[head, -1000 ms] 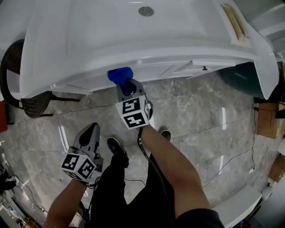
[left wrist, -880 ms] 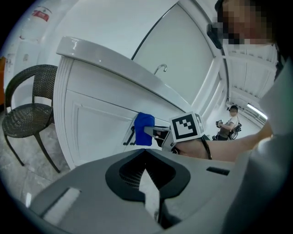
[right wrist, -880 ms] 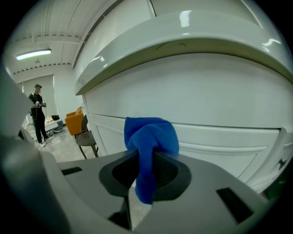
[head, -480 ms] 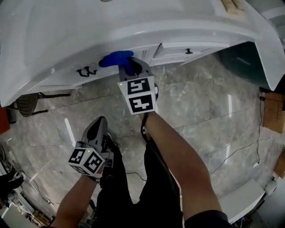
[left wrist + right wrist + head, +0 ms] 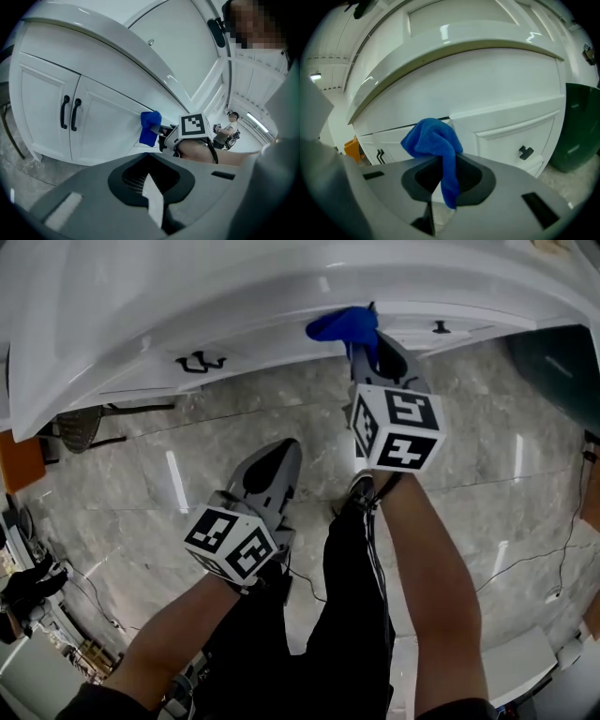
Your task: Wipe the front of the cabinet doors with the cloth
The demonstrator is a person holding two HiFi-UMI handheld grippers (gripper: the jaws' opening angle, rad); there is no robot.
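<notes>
Mid-wipe: the right gripper [image 5: 367, 345], jaws clamped on the bunched blue microfibre cloth [image 5: 342, 324], holds it at the far white panelled cabinet doors [image 5: 234, 351]. The next move is probably a sideways sweep. The left gripper [image 5: 279, 457] hangs near, closed and empty.

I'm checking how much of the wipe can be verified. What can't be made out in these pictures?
- Whether the cloth touches the doors: in the head view the counter overhangs the spot, and in the right gripper view the cloth itself covers it.
- Bottoms of the doors: in the right gripper view the right tongs block them.
- Smudges on the doors: too small in any view.
</notes>
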